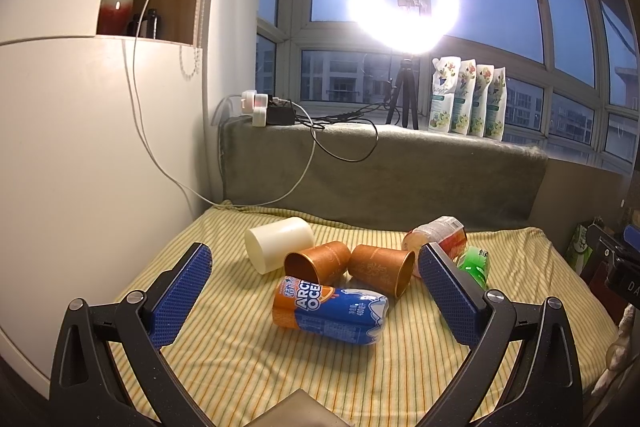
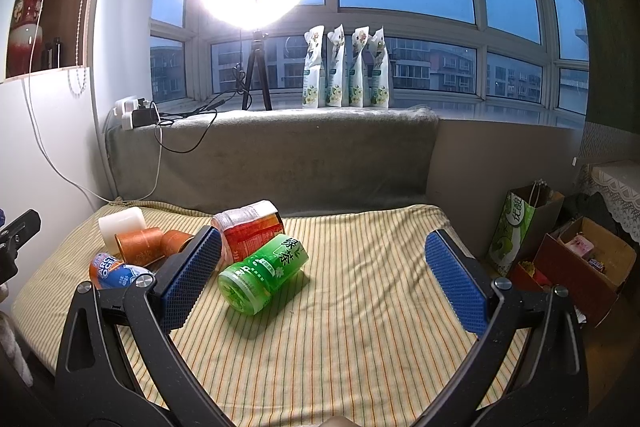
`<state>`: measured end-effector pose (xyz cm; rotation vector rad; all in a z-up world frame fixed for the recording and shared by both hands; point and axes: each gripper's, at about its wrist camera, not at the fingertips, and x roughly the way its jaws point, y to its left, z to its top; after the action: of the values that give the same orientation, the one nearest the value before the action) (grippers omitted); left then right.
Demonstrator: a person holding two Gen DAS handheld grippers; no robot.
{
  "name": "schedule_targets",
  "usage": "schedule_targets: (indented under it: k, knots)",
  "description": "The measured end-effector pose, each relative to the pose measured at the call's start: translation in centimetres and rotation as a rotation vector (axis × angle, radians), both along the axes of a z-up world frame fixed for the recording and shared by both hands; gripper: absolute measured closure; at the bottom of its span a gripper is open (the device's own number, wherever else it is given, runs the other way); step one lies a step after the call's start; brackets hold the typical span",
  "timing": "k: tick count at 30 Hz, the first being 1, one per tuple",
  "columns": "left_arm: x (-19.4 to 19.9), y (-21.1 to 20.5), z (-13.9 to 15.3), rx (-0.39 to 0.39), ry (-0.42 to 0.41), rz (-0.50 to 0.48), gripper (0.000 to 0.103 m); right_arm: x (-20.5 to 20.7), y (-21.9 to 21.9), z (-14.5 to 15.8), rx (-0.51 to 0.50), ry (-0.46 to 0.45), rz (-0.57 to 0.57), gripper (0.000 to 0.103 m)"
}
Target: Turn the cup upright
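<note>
Two brown paper cups lie on their sides on the striped cloth. The left brown cup has its mouth toward me; the right brown cup has its mouth to the right. A white cup lies on its side behind them. They also show in the right wrist view: brown cups, white cup. My left gripper is open, above and in front of the cups. My right gripper is open and empty, over the cloth to the right.
An orange-blue bottle lies in front of the cups. A green bottle and a red-labelled bottle lie to the right. A grey ledge carries a ring light, cables and pouches. A bag and boxes stand on the right.
</note>
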<state>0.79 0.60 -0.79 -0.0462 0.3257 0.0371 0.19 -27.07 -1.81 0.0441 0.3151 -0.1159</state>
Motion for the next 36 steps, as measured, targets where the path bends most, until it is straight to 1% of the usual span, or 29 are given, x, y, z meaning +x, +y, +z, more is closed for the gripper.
schedule_targets:
  k: [16,22,26,29,30,32,33,36]
  knots:
    - [0.7,-0.3,0.6,0.009,0.012,-0.005,0.001,1.0,-0.1,-0.5,0.004,0.013,0.003,0.0]
    - [1.1,-0.8,0.4,0.019,0.046,-0.028,0.001,2.0,-0.8,-0.5,0.031,0.045,0.016,0.0]
    - [1.5,-1.1,-0.2,0.021,0.08,-0.047,0.001,3.2,-1.6,-0.9,0.073,0.088,0.035,0.0]
    - [1.8,-1.4,-0.9,0.013,0.12,-0.068,0.001,4.6,-2.4,-1.7,0.133,0.14,0.06,0.0]
    - [1.9,-1.5,-1.2,0.016,0.133,-0.075,0.001,5.4,-2.9,-2.3,0.173,0.172,0.074,0.0]
    - [2.1,-1.7,-1.8,0.02,0.162,-0.09,0.001,6.3,-3.4,-2.8,0.211,0.204,0.087,0.0]
    - [2.2,-1.8,-2.1,0.019,0.176,-0.097,0.001,7.2,-3.8,-3.4,0.253,0.237,0.101,0.0]
    - [2.6,-1.7,-3.2,0.007,0.228,-0.107,0.001,8.7,-4.5,-4.4,0.321,0.291,0.121,0.0]
